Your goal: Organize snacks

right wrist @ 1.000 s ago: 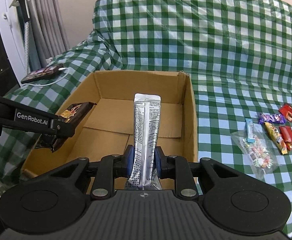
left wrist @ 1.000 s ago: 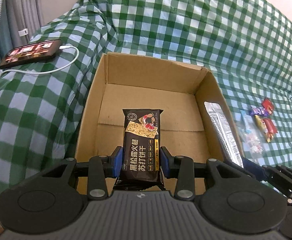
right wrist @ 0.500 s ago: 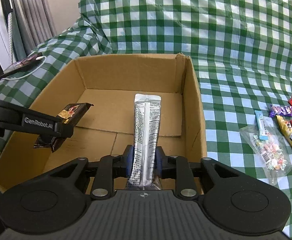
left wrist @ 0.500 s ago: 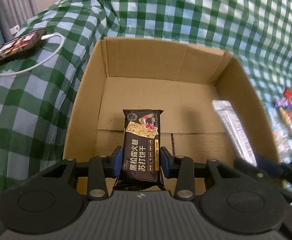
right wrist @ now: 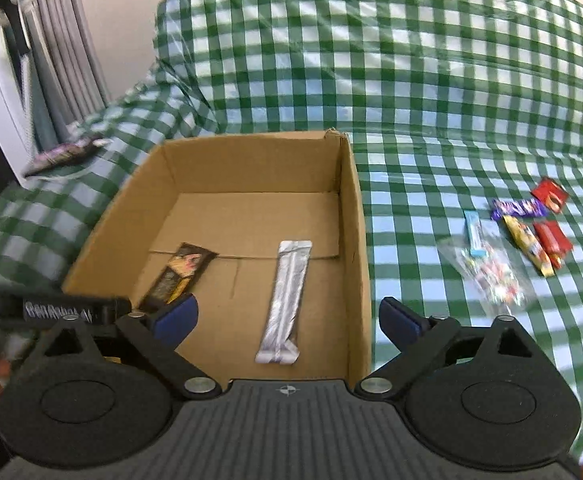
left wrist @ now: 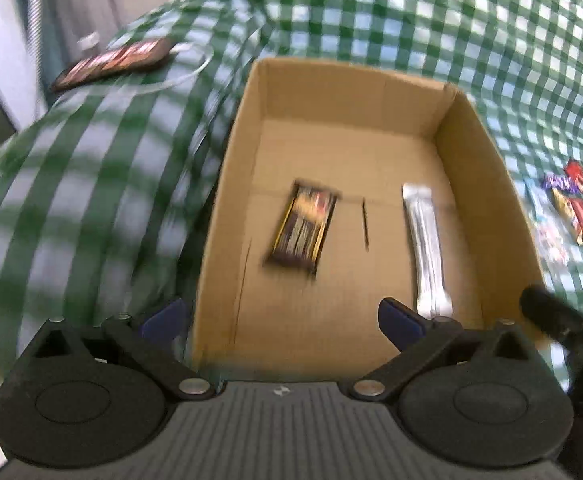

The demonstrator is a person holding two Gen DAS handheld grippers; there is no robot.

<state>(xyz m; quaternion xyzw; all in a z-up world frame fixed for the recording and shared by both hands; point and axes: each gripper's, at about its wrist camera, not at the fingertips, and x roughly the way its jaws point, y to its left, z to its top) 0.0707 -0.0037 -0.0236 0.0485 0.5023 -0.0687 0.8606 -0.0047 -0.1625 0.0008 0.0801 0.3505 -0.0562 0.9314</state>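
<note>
1. Left wrist view: left gripper [left wrist: 281,320] hangs over the near edge of the cardboard box [left wrist: 487,184], angled down into it. Jaws spread wide, nothing betw. them; blue pads sit far apart, left pad outside the box wall, right pad inside. Dark snack pack [left wrist: 303,228] lies flat on the box floor, left of centre, blurred, so its print can't be read here. Silver snack pack [left wrist: 427,240] lies flat nr the right wall, parallel-ish to the dark one, apart from it. Loose candies [left wrist: 571,204] lie on the green check cloth [left wrist: 91,200] right of the box. Phone [left wrist: 111,62] w/ white cable lies on the cloth, far left.

2. Right wrist view: right gripper [right wrist: 287,316] sits at the box's [right wrist: 355,240] near-right corner, level, pointing fwd. Jaws wide open, empty; the right pad is outside the box wall. Silver pack [right wrist: 287,292] lies on the floor betw. the pads' line, dark pack [right wrist: 181,274] to its left. Left gripper's arm [right wrist: 71,310] shows at left edge, white lettering "GenRobot.AI", smeared. Candy wrappers [right wrist: 531,228] and a clear bag of sweets [right wrist: 487,268] lie on the cloth [right wrist: 411,80]; their print is too small to read.
</note>
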